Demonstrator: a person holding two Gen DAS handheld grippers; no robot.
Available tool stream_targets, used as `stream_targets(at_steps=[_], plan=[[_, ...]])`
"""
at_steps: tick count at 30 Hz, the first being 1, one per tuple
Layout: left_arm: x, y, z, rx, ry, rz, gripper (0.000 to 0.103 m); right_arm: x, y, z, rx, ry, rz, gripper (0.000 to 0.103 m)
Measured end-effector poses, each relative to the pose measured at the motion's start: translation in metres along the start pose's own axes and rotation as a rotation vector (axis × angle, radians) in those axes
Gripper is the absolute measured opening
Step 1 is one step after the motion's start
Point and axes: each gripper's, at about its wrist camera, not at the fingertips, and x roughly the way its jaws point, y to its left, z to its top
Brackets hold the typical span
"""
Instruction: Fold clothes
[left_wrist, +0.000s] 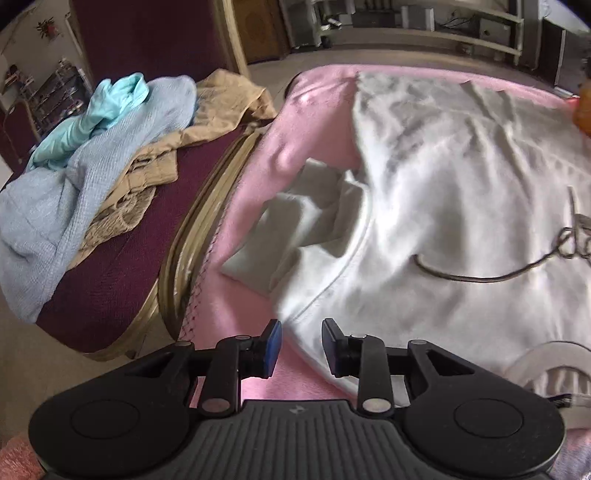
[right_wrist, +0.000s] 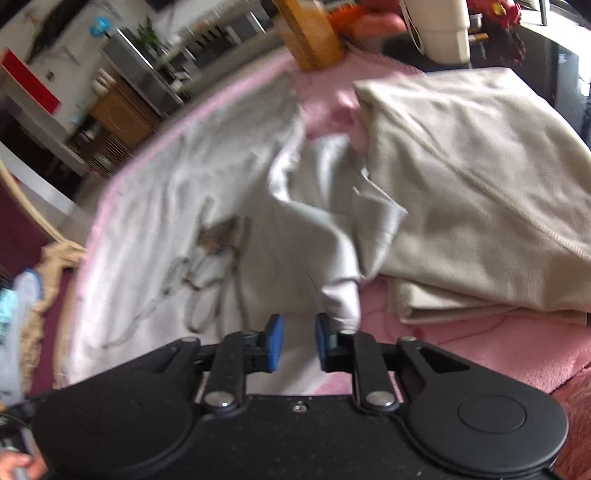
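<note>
Blanket (left_wrist: 255, 206): pink, covers the table.
Shirt (left_wrist: 461, 192): white, spread flat on the blanket, one sleeve bunched at its edge.
Pile (left_wrist: 92, 155): blue and tan clothes on the chair beside.
Left gripper (left_wrist: 301, 349): fingers apart, empty, over the shirt's edge.
Right gripper (right_wrist: 299, 343): fingers apart, nothing held.

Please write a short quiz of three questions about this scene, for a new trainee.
1. True or false: the left gripper is shut on the white shirt.
2. What colour is the blanket under the shirt? A green, B pink, C black.
3. Fill in: beside the shirt, the folded cream garment lies near the ____ gripper.

Key: 1 false, its jaws stand apart with nothing pressed between them; 2 B; 3 right.
</note>
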Motion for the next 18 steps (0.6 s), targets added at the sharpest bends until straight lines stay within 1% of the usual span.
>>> stream_targets(at_steps=[2,4,5,6,8,9,12,15,17,18], plan=[[-0.016,-0.012,0.000,0.033,-0.046,-0.073,0.031,-0.020,0.001,0.010,0.010,-0.066,0.043,0.028],[-0.027,-0.029,0.001,0.080,-0.071,-0.150,0.031,-0.037,-0.002,0.024,0.020,-0.147,0.031,0.035],[-0.030,-0.036,0.001,0.102,-0.075,-0.186,0.031,-0.041,-0.006,0.031,0.026,-0.169,0.009,0.042],[-0.030,-0.045,0.001,0.124,-0.070,-0.223,0.032,-0.039,-0.012,0.036,0.044,-0.168,-0.009,0.044],[-0.028,-0.062,0.000,0.163,-0.056,-0.285,0.032,-0.035,-0.026,0.045,0.080,-0.159,-0.038,0.044],[-0.026,-0.068,-0.002,0.179,-0.049,-0.297,0.032,-0.028,-0.031,0.045,0.099,-0.137,-0.043,0.043],[-0.012,-0.075,-0.007,0.202,-0.009,-0.286,0.032,-0.011,-0.044,0.046,0.144,-0.088,-0.062,0.042],[0.000,-0.068,-0.013,0.172,0.043,-0.295,0.032,0.004,-0.051,0.047,0.200,-0.053,-0.079,0.042],[0.004,-0.065,-0.016,0.160,0.056,-0.296,0.032,0.012,-0.060,0.048,0.271,-0.043,-0.075,0.042],[0.005,-0.063,-0.016,0.154,0.056,-0.300,0.033,0.016,-0.063,0.049,0.299,-0.043,-0.070,0.040]])
